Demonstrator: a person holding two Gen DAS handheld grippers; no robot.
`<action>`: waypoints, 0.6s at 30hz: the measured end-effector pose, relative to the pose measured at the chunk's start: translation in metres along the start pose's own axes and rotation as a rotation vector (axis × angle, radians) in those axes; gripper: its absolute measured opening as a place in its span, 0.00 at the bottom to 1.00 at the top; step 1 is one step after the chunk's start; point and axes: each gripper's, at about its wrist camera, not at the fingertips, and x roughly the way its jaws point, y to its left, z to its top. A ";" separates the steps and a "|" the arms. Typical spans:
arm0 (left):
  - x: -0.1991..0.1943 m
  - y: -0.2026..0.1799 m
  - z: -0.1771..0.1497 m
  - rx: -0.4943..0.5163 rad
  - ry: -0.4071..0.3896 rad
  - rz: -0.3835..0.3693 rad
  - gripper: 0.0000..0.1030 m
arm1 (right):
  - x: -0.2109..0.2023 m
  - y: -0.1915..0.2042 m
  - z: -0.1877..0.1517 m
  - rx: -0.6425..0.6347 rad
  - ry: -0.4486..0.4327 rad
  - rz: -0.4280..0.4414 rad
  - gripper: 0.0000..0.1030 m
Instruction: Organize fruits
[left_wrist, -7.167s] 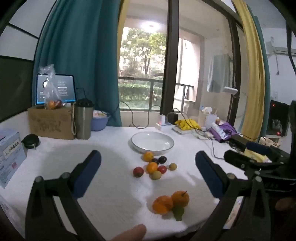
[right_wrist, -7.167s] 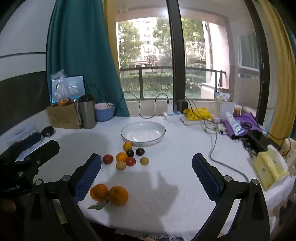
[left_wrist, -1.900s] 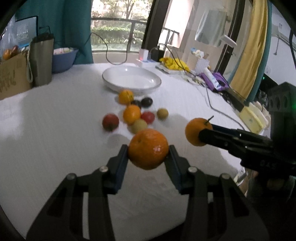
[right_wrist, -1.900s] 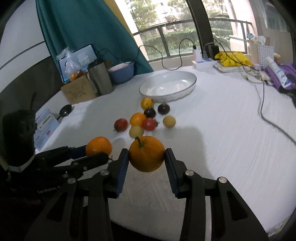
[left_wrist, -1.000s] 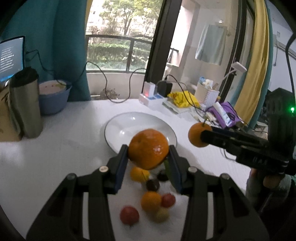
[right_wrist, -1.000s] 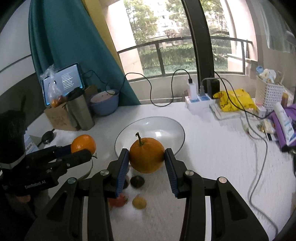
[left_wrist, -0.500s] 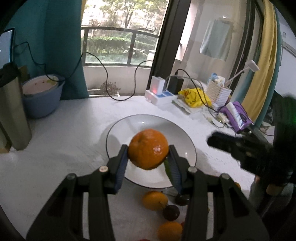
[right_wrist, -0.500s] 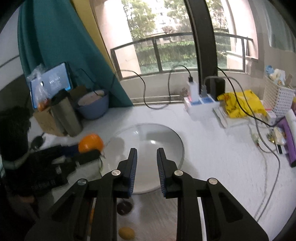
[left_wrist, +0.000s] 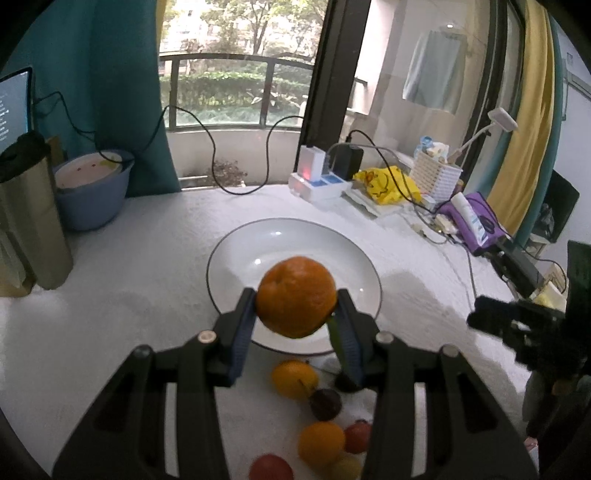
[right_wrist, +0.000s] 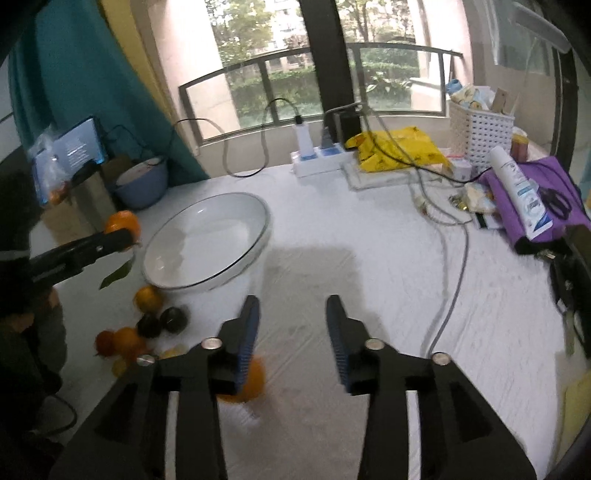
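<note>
My left gripper (left_wrist: 296, 314) is shut on a large orange (left_wrist: 295, 297) and holds it above the near rim of the white plate (left_wrist: 236, 251); its green leaf hangs by the right finger. The plate (right_wrist: 236, 210) is empty. My right gripper (right_wrist: 291, 325) is open and empty over the white cloth, right of the plate. A second large orange (right_wrist: 247, 380), blurred, lies on the cloth under its left finger. Several small fruits (left_wrist: 317, 417) lie in a cluster in front of the plate; the right wrist view (right_wrist: 147, 325) shows them too. The left gripper with its orange (right_wrist: 123, 223) shows at the left there.
A steel tumbler (left_wrist: 29, 221) and a blue bowl (left_wrist: 92, 192) stand at the left back. A power strip (left_wrist: 317, 184), cables, a yellow bag (right_wrist: 399, 151), a white basket (right_wrist: 480, 129) and purple items (right_wrist: 535, 199) crowd the back right.
My right gripper has let go of its orange, swung right and opened; the orange now lies on the cloth near the gripper. My left gripper has kept its orange over the plate's near rim.
</note>
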 end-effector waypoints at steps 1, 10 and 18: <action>-0.002 -0.002 -0.001 0.000 -0.001 0.002 0.43 | -0.001 0.002 -0.003 0.000 0.003 0.013 0.51; -0.019 -0.007 -0.010 -0.013 0.000 0.006 0.43 | 0.019 0.023 -0.036 -0.036 0.116 0.079 0.58; -0.019 0.000 -0.006 -0.011 -0.009 0.006 0.43 | 0.026 0.028 -0.038 -0.068 0.134 0.087 0.44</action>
